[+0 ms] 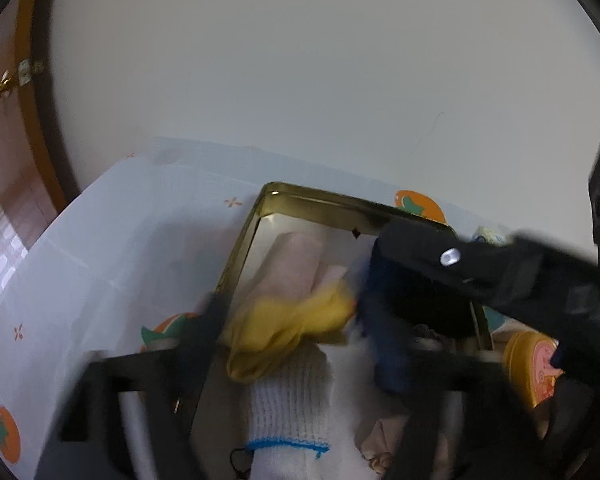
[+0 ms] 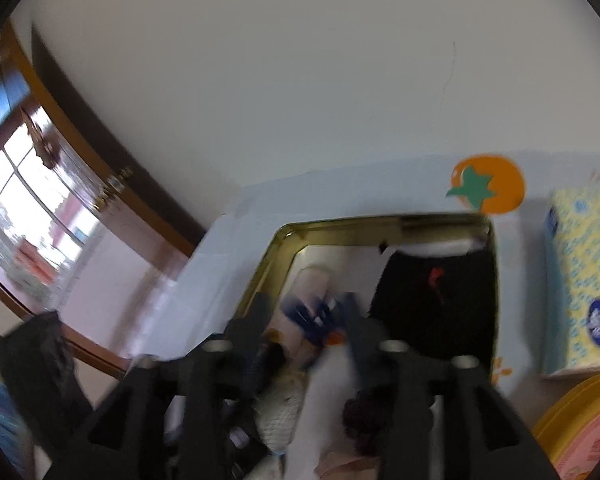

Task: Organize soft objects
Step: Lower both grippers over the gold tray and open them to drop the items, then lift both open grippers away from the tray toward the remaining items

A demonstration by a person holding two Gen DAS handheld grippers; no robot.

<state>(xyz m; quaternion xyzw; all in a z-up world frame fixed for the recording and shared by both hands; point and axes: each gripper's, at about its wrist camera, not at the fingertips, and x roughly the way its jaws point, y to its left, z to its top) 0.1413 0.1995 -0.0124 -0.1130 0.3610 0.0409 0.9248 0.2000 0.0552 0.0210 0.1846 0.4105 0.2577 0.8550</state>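
A gold tin box [image 1: 240, 248] stands on the table, holding soft things. Inside it lie a pink folded cloth [image 1: 296, 260], a yellow cloth [image 1: 292, 324], a white knitted glove with a blue cuff [image 1: 288, 404] and a black garment with a red mark [image 2: 436, 300]. My left gripper [image 1: 296, 324] hangs open over the box, its fingers wide on either side of the yellow cloth. My right gripper [image 2: 306, 312] is open too, with a blurred blue-and-white cloth [image 2: 308, 316] loose between its fingers. The right gripper's black frame [image 1: 480, 272] crosses the left wrist view.
The table wears a pale cloth with orange fruit prints [image 2: 488, 184]. A yellow-and-blue tissue pack [image 2: 584, 280] lies right of the box, and a yellow-lidded jar with a pink label [image 1: 536, 368] sits near its front right corner. A white wall stands behind, a wooden door [image 1: 16, 152] at the left.
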